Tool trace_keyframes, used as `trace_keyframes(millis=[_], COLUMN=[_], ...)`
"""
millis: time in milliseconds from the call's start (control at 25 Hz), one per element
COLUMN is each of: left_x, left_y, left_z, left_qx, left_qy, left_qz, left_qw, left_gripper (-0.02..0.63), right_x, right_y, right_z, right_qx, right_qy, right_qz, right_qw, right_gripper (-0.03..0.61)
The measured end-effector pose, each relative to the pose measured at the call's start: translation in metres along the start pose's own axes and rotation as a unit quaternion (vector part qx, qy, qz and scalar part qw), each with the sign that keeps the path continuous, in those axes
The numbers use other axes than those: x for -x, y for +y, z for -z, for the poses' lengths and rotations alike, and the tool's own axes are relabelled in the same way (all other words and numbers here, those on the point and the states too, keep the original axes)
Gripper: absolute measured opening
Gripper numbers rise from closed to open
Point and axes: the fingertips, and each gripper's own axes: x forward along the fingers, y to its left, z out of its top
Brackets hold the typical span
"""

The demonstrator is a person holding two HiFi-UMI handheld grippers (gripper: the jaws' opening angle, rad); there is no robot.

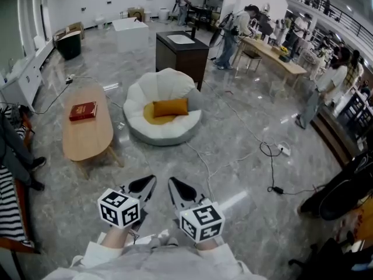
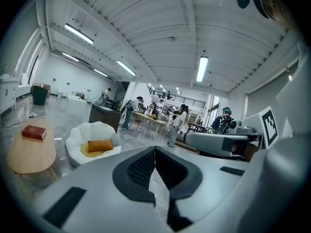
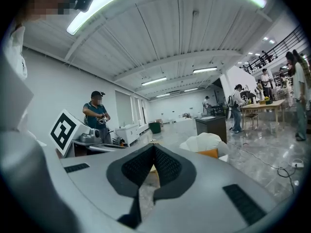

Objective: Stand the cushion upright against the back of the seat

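Observation:
An orange cushion (image 1: 171, 107) lies on the yellow pad of a white shell-shaped seat (image 1: 160, 86), in the middle of the head view and far ahead of me. Both grippers are at the bottom of that view, side by side, well short of the seat. My left gripper (image 1: 145, 184) is shut with nothing in it, and so is my right gripper (image 1: 178, 186). The left gripper view has the cushion (image 2: 99, 145) and seat (image 2: 92, 130) left of the shut jaws (image 2: 155, 152). In the right gripper view the cushion (image 3: 209, 153) peeks out right of the shut jaws (image 3: 154, 149).
An oval wooden table (image 1: 87, 139) with a red book (image 1: 83, 111) stands left of the seat. A dark cabinet (image 1: 180, 54) is behind it. Cables (image 1: 271, 156) trail over the grey floor to the right. Several people stand at tables at the back right.

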Motion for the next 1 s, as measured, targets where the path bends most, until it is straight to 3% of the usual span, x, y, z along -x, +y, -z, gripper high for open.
trace_keyframes(millis=[360, 640, 1000], left_x=[-0.012, -0.028, -0.047], left_y=[-0.009, -0.024, -0.017], left_z=[-0.002, 0.006, 0.019], left_qx=[0.021, 0.005, 0.03], left_qy=[-0.018, -0.015, -0.009], left_qz=[0.027, 0.03, 0.022], left_qw=[0.9992, 0.9994, 0.9993], left_gripper=[0.008, 0.008, 0.006], right_x=[0.001, 0.008, 0.0], right_y=[-0.02, -0.039, -0.053], right_z=[0.012, 0.015, 0.03], right_qx=[-0.014, -0.003, -0.019], right_qy=[0.014, 0.013, 0.022], right_qz=[0.003, -0.003, -0.004], right_qw=[1.0, 1.0, 1.0], right_gripper=[0.012, 0.012, 0.012])
